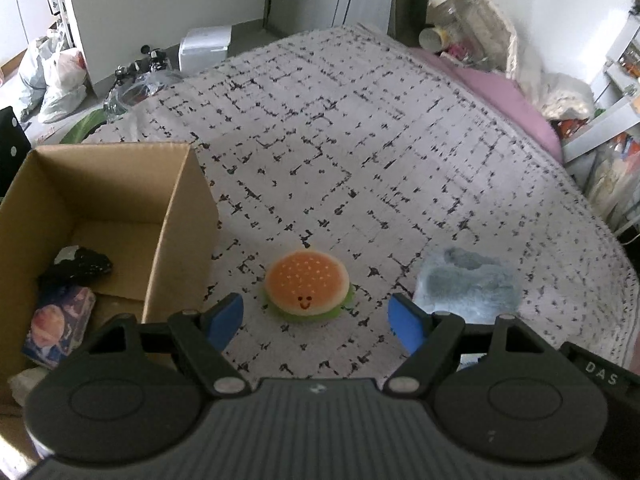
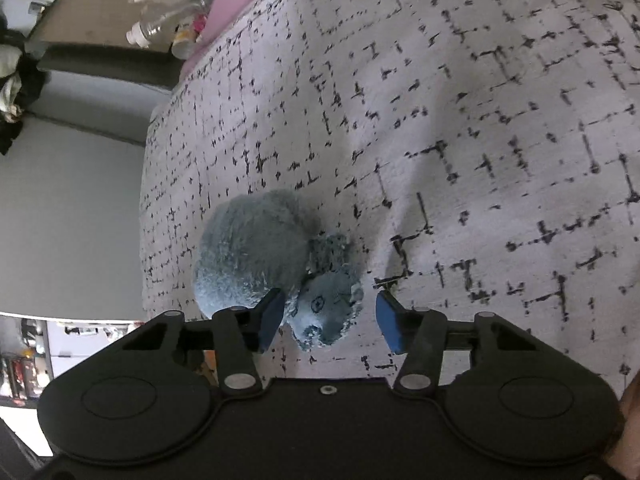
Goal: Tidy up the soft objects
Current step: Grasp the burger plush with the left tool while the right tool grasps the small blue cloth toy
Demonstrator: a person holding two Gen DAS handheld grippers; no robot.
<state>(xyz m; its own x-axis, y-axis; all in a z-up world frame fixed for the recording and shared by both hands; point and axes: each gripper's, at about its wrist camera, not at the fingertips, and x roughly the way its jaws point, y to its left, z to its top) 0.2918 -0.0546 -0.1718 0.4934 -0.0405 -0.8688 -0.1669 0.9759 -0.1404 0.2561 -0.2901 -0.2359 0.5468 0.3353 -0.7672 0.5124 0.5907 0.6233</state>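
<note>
A burger plush [image 1: 307, 287] with a smiling face lies on the patterned bedspread [image 1: 360, 140], just beyond the tips of my left gripper [image 1: 316, 320], which stands open around empty air. To its right lies a fluffy grey-blue animal plush [image 1: 468, 284]. In the right wrist view that grey-blue plush [image 2: 256, 248] lies on its side, and its head sits between the blue pads of my right gripper [image 2: 330, 320]. The left pad [image 2: 272, 314] is at the plush's neck fur; the right pad [image 2: 390, 326] stands clear of the head, so the jaws are open around it.
An open cardboard box [image 1: 176, 216] stands on the bed left of the burger, with a black soft item [image 1: 80, 266] and a printed pouch [image 1: 60, 326] inside. A pink sheet [image 1: 516, 104], bottles and bags crowd the bed's far right edge.
</note>
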